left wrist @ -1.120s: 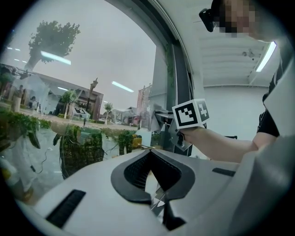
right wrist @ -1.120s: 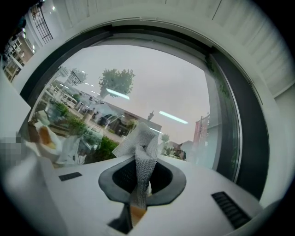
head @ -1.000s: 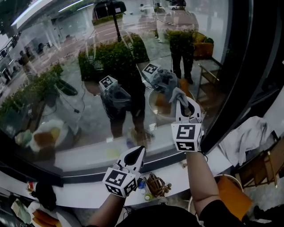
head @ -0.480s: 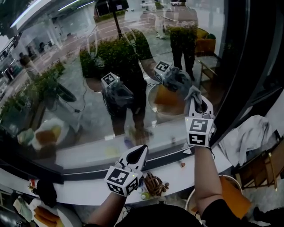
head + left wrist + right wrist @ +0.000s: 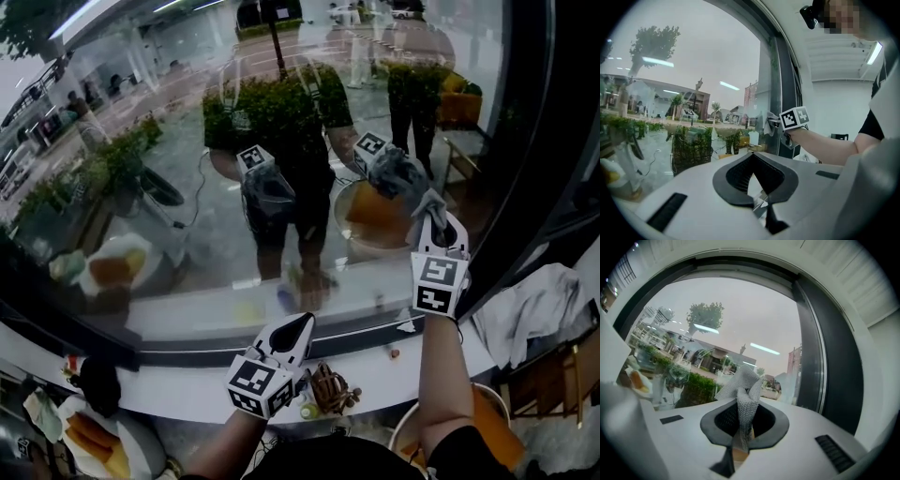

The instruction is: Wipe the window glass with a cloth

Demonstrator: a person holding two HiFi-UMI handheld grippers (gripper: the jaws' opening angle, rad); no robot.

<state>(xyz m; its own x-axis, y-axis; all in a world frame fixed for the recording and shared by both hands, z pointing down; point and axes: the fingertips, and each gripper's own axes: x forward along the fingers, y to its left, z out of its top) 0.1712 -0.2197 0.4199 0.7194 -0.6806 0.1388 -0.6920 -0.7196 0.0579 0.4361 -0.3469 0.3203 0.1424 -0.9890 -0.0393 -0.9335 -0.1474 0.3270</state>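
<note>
Cloth (image 5: 428,206), grey and crumpled, is pinched between the jaws of the right gripper (image 5: 441,228), which are closed on it. The cloth's tip meets its own reflection on the glass (image 5: 169,159), at the right side near the dark frame (image 5: 511,169). Left gripper (image 5: 292,330) is low over the white sill (image 5: 178,398), jaws together, holding nothing, off the glass.

grey cloth (image 5: 743,390) bunched, against window glass (image 5: 187,187)
</note>
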